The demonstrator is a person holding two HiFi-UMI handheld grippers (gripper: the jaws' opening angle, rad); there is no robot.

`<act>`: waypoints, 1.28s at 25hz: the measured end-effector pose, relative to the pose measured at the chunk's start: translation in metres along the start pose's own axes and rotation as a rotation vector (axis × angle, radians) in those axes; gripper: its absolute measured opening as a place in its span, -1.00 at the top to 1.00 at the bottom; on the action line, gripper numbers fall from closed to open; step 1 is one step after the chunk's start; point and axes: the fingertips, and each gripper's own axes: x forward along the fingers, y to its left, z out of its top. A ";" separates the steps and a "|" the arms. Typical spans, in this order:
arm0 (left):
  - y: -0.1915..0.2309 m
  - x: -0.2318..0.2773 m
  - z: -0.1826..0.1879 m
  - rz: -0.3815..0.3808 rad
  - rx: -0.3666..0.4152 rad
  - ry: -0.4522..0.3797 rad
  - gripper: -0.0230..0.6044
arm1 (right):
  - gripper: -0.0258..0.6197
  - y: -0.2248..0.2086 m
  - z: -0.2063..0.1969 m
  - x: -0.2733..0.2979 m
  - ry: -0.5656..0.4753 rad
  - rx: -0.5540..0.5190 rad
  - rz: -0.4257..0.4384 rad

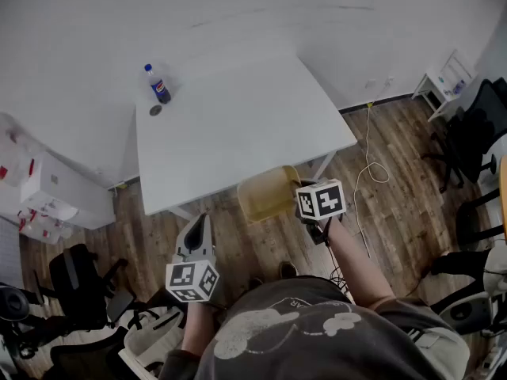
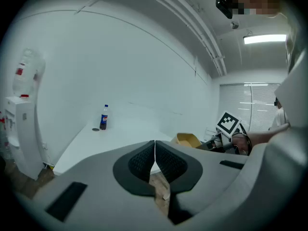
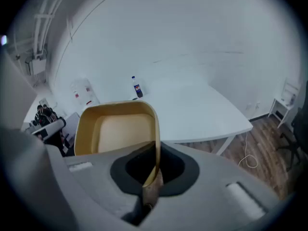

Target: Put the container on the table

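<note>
A tan, shallow plastic container [image 1: 268,193] hangs in the air at the white table's [image 1: 238,125] near edge. My right gripper [image 1: 305,203] is shut on its right rim. In the right gripper view the container [image 3: 115,129] fills the middle, its wall pinched between the jaws of my right gripper [image 3: 155,170]. My left gripper [image 1: 198,232] is lower left of the container, over the floor, shut with nothing in it. The left gripper [image 2: 155,158] in its own view has its pads pressed together, and the container [image 2: 188,139] shows to the right.
A cola bottle [image 1: 157,84] and a small cap [image 1: 155,110] stand at the table's far left corner. A water dispenser [image 1: 55,188] stands left of the table. Office chairs [image 1: 79,279] are at lower left and at right [image 1: 475,133]. A white cable [image 1: 369,161] lies on the wood floor.
</note>
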 end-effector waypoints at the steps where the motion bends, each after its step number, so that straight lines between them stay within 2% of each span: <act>1: 0.001 -0.002 -0.001 0.000 -0.002 0.002 0.89 | 0.92 0.003 -0.002 -0.001 0.003 -0.025 -0.010; 4: 0.004 -0.007 -0.005 -0.002 -0.008 0.007 0.89 | 0.92 0.012 -0.005 -0.002 0.008 -0.062 -0.019; 19: 0.011 -0.020 -0.012 -0.004 -0.014 0.017 0.89 | 0.92 0.026 -0.021 0.002 0.036 -0.065 -0.011; 32: 0.036 -0.036 -0.014 -0.014 -0.003 0.023 0.89 | 0.92 0.037 -0.024 0.007 0.029 0.027 -0.020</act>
